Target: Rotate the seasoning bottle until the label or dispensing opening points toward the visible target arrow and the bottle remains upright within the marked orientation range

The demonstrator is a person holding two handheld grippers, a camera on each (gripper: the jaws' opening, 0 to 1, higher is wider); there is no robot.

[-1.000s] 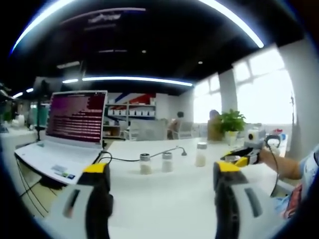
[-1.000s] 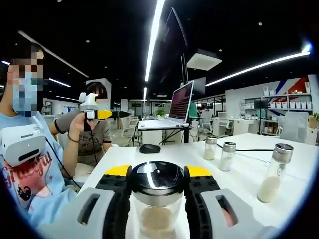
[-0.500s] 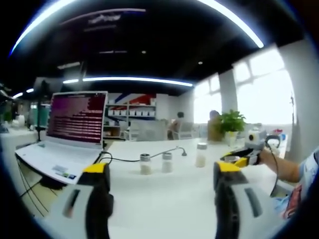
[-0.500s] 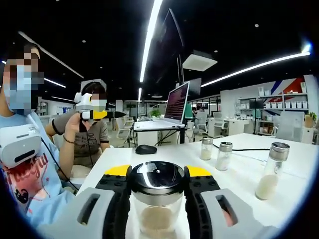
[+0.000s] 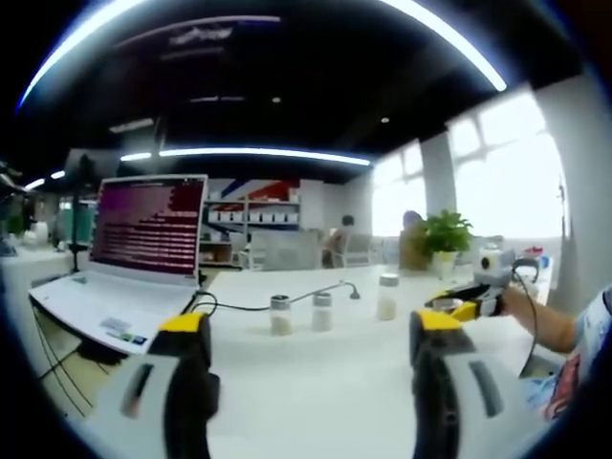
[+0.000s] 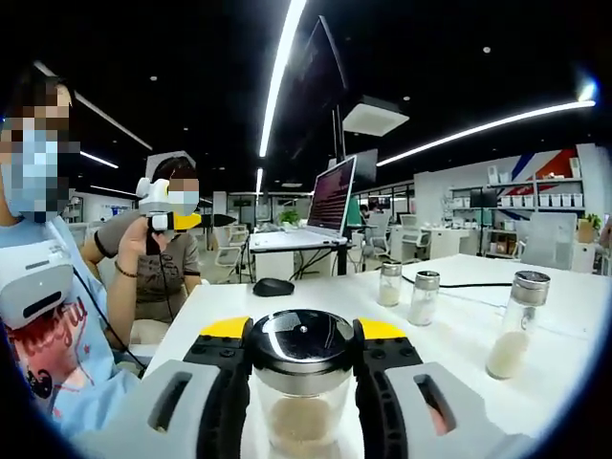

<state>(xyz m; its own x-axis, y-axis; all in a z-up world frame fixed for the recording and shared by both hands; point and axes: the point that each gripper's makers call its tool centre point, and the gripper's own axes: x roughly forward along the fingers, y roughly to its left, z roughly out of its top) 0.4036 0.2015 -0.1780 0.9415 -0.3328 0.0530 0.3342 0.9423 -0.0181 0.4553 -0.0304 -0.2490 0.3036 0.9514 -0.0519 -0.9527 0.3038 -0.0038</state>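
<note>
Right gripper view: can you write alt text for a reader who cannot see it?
The right gripper is shut on a seasoning bottle with a shiny black cap, upright on a white table. Three more shakers stand farther off, right of a black mouse and an open laptop.

Camera layout: two fisheye views, each looking forward along its own hand-held gripper.

The left gripper view sits low over the counter (image 5: 316,382), facing the laptop (image 5: 124,263) and three distant shakers (image 5: 320,311). The right gripper view looks close down on a held seasoning bottle (image 6: 301,378). Both views share the counter, laptop and shakers.
</note>
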